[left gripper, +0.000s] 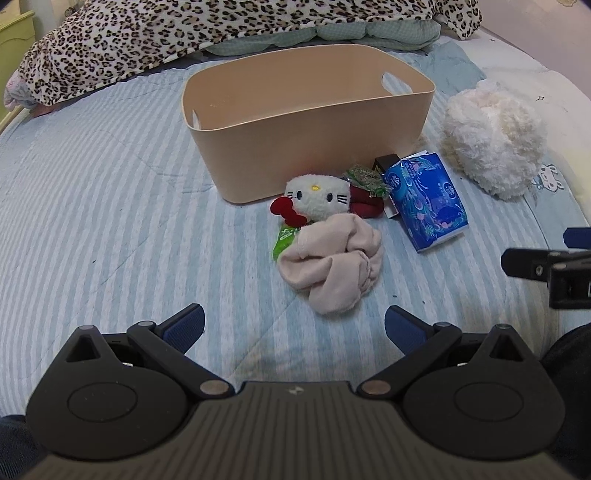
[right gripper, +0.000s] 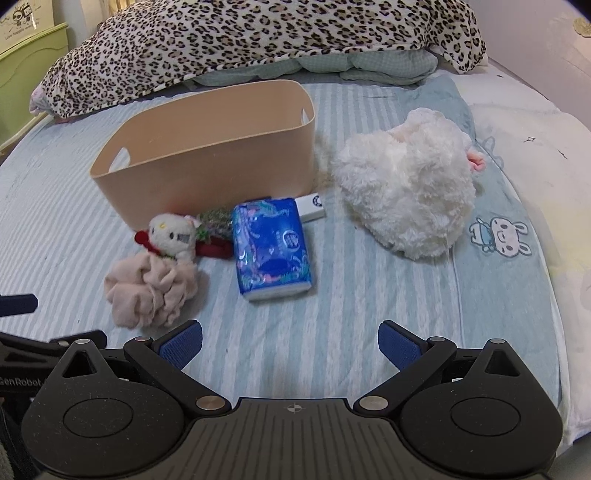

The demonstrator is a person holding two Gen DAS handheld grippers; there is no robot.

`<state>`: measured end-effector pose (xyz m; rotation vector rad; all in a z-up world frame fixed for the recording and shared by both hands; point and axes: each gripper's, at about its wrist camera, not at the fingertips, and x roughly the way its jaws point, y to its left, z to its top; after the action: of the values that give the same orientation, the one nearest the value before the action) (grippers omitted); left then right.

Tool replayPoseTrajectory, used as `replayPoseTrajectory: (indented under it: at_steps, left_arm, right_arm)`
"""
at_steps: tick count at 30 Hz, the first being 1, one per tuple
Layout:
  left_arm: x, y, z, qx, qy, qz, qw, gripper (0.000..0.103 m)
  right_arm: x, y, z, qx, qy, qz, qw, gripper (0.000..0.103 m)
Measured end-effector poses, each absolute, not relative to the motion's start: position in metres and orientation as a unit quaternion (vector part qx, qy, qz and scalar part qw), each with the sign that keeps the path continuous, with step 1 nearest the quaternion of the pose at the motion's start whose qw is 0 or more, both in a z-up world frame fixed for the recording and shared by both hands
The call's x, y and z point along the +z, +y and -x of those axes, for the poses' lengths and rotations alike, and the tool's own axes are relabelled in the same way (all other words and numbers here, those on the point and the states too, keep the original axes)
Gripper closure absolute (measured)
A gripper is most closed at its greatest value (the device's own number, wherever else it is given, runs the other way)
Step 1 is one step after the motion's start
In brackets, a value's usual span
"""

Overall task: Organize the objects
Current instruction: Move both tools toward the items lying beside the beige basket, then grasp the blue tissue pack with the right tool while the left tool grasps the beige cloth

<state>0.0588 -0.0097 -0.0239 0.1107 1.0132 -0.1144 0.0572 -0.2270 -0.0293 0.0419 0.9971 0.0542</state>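
Note:
A beige plastic basket [left gripper: 306, 147] [right gripper: 207, 162] stands on the striped bed. In front of it lie a white cat plush with a red bow [left gripper: 317, 197] [right gripper: 173, 236], a crumpled pink cloth [left gripper: 332, 258] [right gripper: 151, 291], a blue tissue pack [left gripper: 426, 199] [right gripper: 271, 247], a green packet [left gripper: 284, 238] and a small box [right gripper: 312, 207]. A fluffy white plush [left gripper: 491, 140] [right gripper: 406, 188] lies to the right. My left gripper [left gripper: 293, 330] is open, just short of the pink cloth. My right gripper [right gripper: 290, 345] is open, short of the tissue pack.
A leopard-print blanket [left gripper: 166, 33] [right gripper: 258, 33] is heaped along the back of the bed. A pale green cabinet [right gripper: 26, 70] stands at the far left. The right gripper's side shows at the right edge of the left wrist view [left gripper: 546, 266].

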Motion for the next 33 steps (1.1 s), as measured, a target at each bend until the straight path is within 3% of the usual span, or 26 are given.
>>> replayPoseTrajectory:
  at_steps: [14, 26, 27, 28, 29, 30, 33]
  left_arm:
    - [-0.064, -0.019, -0.11, -0.056, 0.506, -0.054, 0.859, 0.0]
    - [-0.084, -0.02, -0.132, -0.104, 0.499, -0.017, 0.86, 0.0]
    - [-0.086, -0.02, -0.133, -0.108, 0.5, -0.015, 0.859, 0.002]
    - [-0.087, -0.02, -0.134, -0.111, 0.502, -0.014, 0.858, 0.015]
    - [-0.089, -0.02, -0.136, -0.12, 0.505, -0.011, 0.855, 0.021]
    - [-0.091, -0.02, -0.137, -0.129, 0.508, -0.006, 0.852, 0.029]
    - [-0.093, -0.02, -0.14, -0.149, 0.512, 0.015, 0.846, 0.042]
  right_arm:
    - [-0.062, -0.225, -0.118, 0.061, 0.493, -0.026, 0.867, 0.002]
    - [-0.106, -0.208, -0.153, 0.079, 0.509, -0.002, 0.857, 0.016]
    - [-0.109, -0.205, -0.155, 0.08, 0.512, 0.003, 0.855, 0.02]
    - [-0.112, -0.204, -0.156, 0.082, 0.512, 0.002, 0.855, 0.023]
    - [-0.113, -0.203, -0.157, 0.082, 0.513, -0.001, 0.854, 0.026]
    - [-0.116, -0.203, -0.157, 0.083, 0.515, -0.003, 0.853, 0.037]
    - [-0.119, -0.204, -0.157, 0.09, 0.515, -0.011, 0.852, 0.042]
